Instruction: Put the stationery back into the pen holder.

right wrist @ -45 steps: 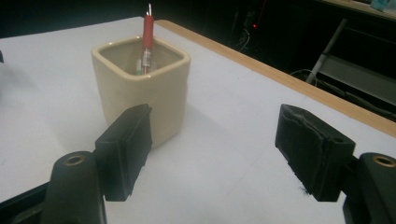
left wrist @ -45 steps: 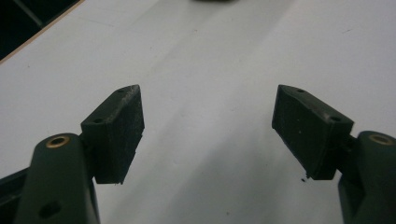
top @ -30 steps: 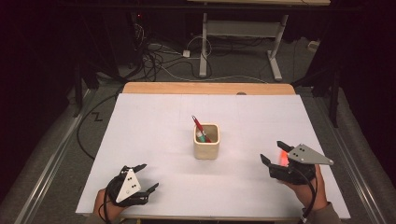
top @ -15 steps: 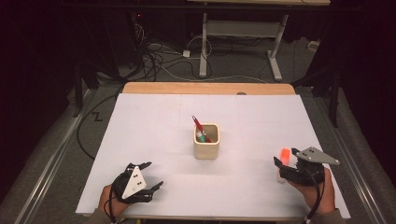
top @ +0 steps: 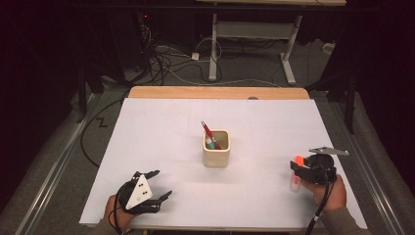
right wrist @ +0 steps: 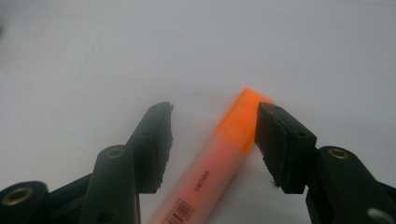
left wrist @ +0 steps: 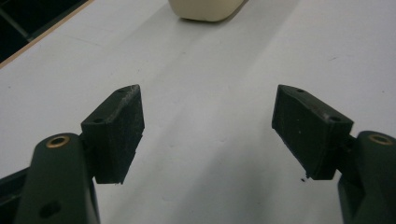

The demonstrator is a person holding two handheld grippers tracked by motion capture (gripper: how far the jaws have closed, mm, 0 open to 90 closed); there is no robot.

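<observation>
The highlighter (right wrist: pixel 219 154) has a bright orange cap and a pale, frosted pinkish barrel with a little black barcode and lettering on it. Both grippers have matte black jaws with brass-coloured rivets, and the counter (top: pixel 161 132) is plain white with a light wood edge. The cup (top: pixel 216 152) is cream, with a red pen (top: pixel 209 133) in it.

One orange highlighter (right wrist: pixel 219 154); one cream pen cup (top: pixel 216 148); two tongs: left (top: pixel 157 184), right (top: pixel 296 169).
</observation>
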